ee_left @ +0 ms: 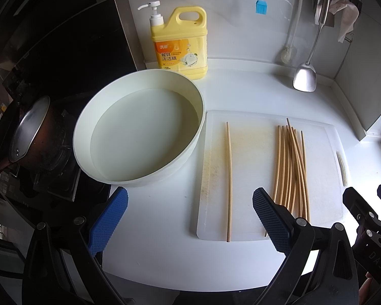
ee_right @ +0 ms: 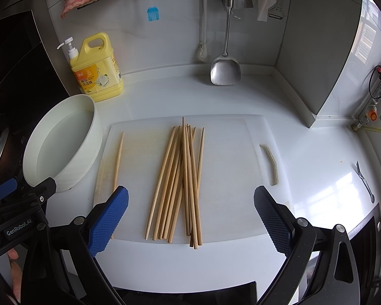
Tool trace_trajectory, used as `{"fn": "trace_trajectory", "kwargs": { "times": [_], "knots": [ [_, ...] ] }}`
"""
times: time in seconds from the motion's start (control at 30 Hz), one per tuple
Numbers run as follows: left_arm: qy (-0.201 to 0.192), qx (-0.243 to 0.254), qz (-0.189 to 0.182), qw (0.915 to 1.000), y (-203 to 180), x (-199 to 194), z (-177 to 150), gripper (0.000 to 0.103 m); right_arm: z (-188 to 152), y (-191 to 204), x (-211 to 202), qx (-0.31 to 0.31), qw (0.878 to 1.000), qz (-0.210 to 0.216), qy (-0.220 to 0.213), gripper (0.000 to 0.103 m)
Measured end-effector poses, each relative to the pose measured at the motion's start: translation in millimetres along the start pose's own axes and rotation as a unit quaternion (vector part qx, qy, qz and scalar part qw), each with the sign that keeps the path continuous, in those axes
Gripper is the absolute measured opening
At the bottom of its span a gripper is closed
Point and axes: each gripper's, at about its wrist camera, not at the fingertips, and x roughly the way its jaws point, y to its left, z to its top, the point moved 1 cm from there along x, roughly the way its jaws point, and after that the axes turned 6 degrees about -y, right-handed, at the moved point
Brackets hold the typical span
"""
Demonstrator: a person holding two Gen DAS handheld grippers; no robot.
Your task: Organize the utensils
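A white cutting board lies on the counter. On its right half lies a loose pile of several wooden chopsticks. One single chopstick lies apart near the board's left edge. A round white basin holding water stands left of the board. My left gripper hangs open above the board's near edge, with the single chopstick between its blue pads. My right gripper is open over the near ends of the pile. Neither holds anything.
A yellow detergent bottle stands behind the basin. A metal spatula, brushes and cloths hang on the back wall. A dark pot sits on the stove at left. A fork lies at the right.
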Motion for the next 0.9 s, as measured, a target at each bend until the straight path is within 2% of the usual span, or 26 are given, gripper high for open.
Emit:
{"fn": "trace_trajectory", "kwargs": {
  "times": [0.57, 0.77, 0.9],
  "knots": [
    [0.001, 0.017, -0.014, 0.9998, 4, 11, 0, 0.097, -13, 1, 9, 0.015, 1.0, 0.01, 0.006, 0.095],
    [0.007, 0.026, -0.03, 0.9992, -2, 37, -2, 0.097, -25, -6, 21, 0.0, 1.0, -0.01, 0.004, 0.095],
    [0.017, 0.029, -0.042, 0.9986, -15, 62, -8, 0.097, -31, -20, 34, -0.002, 1.0, 0.0, 0.002, 0.094]
  ]
}}
